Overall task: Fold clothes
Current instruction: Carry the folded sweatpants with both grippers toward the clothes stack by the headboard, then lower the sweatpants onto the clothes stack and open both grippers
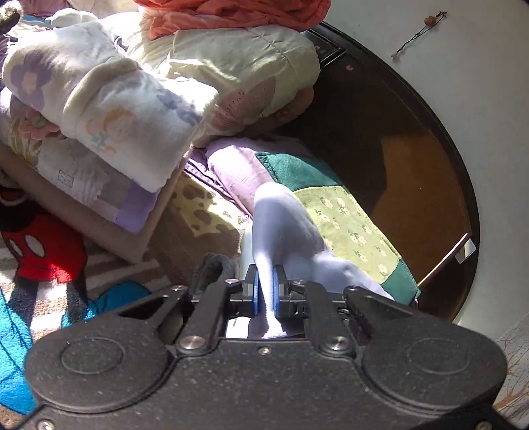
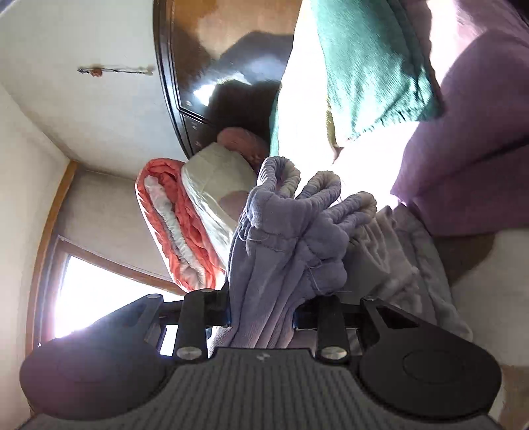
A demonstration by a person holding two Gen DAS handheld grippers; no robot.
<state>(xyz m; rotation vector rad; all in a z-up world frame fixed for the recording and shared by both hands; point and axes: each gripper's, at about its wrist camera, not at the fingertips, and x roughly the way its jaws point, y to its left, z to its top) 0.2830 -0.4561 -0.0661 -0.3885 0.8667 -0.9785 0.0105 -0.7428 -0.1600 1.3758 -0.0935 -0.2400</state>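
Observation:
A pale lavender garment (image 1: 284,225) stretches forward from my left gripper (image 1: 266,291), whose blue pads are shut on a thin fold of it. It hangs over a green and yellow floral pillow (image 1: 344,211). In the right wrist view the same lavender garment (image 2: 281,238) shows its gathered elastic waistband bunched up, and my right gripper (image 2: 263,314) is shut on a thick wad of it; the fingertips are hidden by the cloth.
A stack of folded blankets (image 1: 109,109) with an orange quilt (image 1: 231,16) on top lies at the left. A dark wooden headboard (image 1: 406,158) curves along the right by a white wall. A cartoon-print blanket (image 1: 43,251) covers the bed. A bright window (image 2: 99,291) shows low in the right view.

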